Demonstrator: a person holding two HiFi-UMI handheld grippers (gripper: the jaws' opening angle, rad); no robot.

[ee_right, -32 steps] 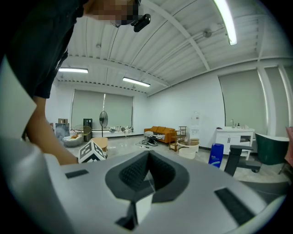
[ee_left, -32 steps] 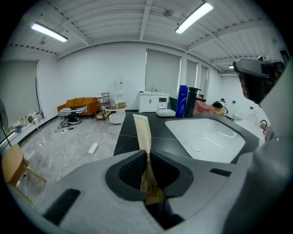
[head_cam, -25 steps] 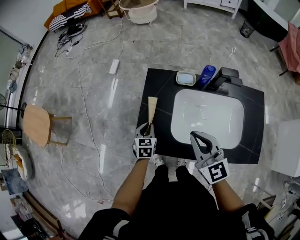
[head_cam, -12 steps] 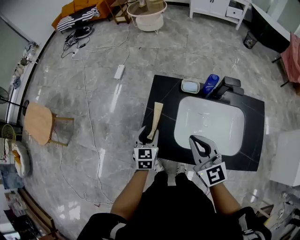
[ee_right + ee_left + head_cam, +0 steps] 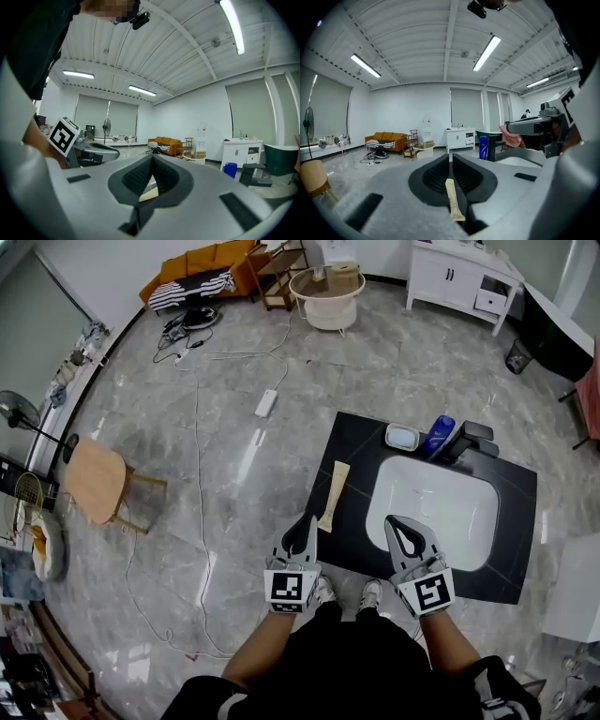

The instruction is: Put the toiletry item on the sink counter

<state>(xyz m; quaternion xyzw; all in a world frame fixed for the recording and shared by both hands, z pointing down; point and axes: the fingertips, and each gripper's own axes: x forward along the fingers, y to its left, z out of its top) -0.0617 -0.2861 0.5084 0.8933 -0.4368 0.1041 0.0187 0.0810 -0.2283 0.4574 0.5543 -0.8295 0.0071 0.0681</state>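
The toiletry item, a flat beige tube (image 5: 333, 495), lies on the black sink counter (image 5: 349, 442) to the left of the white basin (image 5: 439, 507). My left gripper (image 5: 305, 523) hovers just short of the tube's near end, apart from it. Its jaws are closing with nothing between them. In the left gripper view the tube (image 5: 453, 199) shows through the narrow slit of the left gripper (image 5: 451, 158). My right gripper (image 5: 401, 526) is shut and empty over the counter's front edge by the basin. A bit of the tube (image 5: 149, 192) shows beyond the right gripper (image 5: 152, 159).
A blue bottle (image 5: 439, 434), a soap dish (image 5: 402, 438) and a dark faucet (image 5: 469, 440) stand at the counter's back edge. A white power strip with cables (image 5: 266, 403) lies on the marble floor. A wooden stool (image 5: 96, 480) stands far left.
My left gripper held the tube's near end, then opened and let it go. It has drawn back towards me and its jaws have come together. The tube stays on the counter.
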